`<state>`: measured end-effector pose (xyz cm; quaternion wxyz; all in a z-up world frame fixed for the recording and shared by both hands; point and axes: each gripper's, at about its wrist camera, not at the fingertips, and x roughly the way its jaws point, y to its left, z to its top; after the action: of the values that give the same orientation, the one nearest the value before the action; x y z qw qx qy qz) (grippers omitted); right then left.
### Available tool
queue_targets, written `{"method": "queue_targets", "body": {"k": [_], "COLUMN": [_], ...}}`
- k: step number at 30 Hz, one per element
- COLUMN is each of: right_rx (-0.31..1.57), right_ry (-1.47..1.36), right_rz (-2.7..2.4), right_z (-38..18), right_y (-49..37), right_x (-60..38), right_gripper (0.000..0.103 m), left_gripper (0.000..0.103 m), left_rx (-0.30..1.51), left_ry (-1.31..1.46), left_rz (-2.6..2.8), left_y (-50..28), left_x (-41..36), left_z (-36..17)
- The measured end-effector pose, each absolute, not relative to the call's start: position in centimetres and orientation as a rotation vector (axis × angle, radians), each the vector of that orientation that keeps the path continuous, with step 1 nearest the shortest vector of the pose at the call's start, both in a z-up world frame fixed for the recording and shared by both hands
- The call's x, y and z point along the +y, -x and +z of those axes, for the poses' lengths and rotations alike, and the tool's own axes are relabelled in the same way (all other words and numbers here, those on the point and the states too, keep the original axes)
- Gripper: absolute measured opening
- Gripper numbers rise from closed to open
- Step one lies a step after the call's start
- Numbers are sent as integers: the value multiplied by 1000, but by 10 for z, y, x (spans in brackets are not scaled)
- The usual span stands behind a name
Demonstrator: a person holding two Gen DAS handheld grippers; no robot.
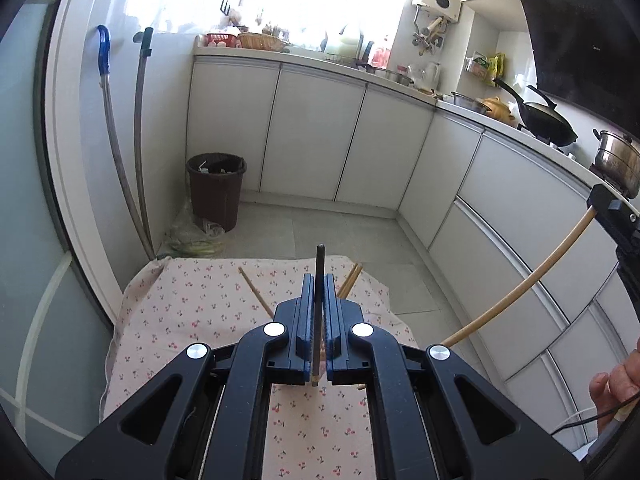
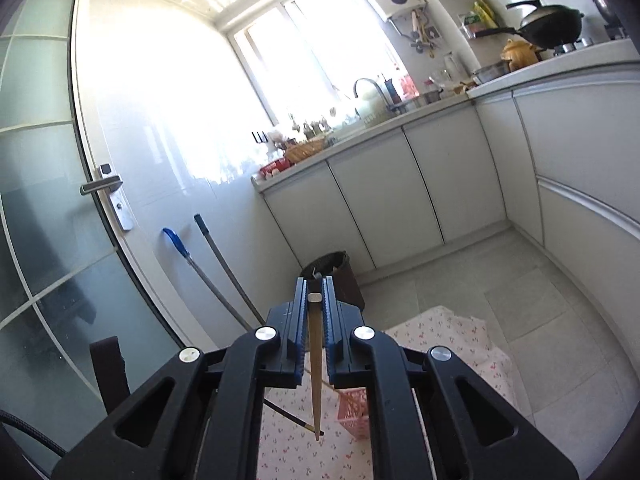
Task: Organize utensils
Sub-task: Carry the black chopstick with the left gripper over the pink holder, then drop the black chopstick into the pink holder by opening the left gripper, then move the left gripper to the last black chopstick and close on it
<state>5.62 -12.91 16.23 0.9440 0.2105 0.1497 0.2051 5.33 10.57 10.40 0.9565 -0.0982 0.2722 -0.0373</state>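
My left gripper (image 1: 319, 280) is shut on a dark chopstick (image 1: 319, 264) that sticks up past the fingertips, held above the cherry-print cloth (image 1: 180, 312). Loose wooden chopsticks (image 1: 256, 293) and a pair (image 1: 350, 280) lie on the cloth ahead. My right gripper (image 2: 314, 286) is shut on a light wooden chopstick (image 2: 315, 360) that points down toward the cloth (image 2: 448, 336). The same light chopstick (image 1: 516, 280) and the right gripper's finger (image 1: 608, 204) show at the right of the left wrist view. A pink basket (image 2: 354, 410) sits on the cloth below, partly hidden. A dark chopstick (image 2: 288, 416) shows below it.
A brown waste bin (image 1: 216, 190) stands on the floor past the cloth, beside two mop handles (image 1: 120, 160). White cabinets (image 1: 320, 136) and a cluttered counter run along the back and right. A glass door (image 2: 44, 200) is on the left.
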Motion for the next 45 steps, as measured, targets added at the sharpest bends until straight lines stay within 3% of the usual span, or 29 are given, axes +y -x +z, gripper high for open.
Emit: {"method": "queue_targets", "body": {"k": [9, 12, 20, 35, 36, 39, 45], "right_rx": [295, 333, 380, 511, 526, 571, 702], "right_ry": [-367, -365, -330, -181, -165, -111, -69], "right_rz": [363, 349, 325, 286, 280, 250, 179], "right_z": [162, 144, 121, 88, 86, 75, 30], "right_y": [-113, -132, -148, -143, -138, -120, -97], "right_x": [-108, -103, -81, -51, -54, -67, -99], "right_gripper": [8, 8, 8, 14, 17, 45, 47], "left_gripper": [5, 23, 33, 35, 35, 38, 42], "left_rx": [570, 647, 606, 613, 617, 659, 793], "left_ry": [227, 243, 374, 306, 292, 217, 148], "left_rz": [-45, -62, -14, -72, -79, -93, -112], "left_y": [-123, -138, -96, -85, -82, -74, -65], "left_x": [103, 109, 152, 132, 127, 105, 73], "left_z": [74, 50, 60, 67, 66, 60, 21]}}
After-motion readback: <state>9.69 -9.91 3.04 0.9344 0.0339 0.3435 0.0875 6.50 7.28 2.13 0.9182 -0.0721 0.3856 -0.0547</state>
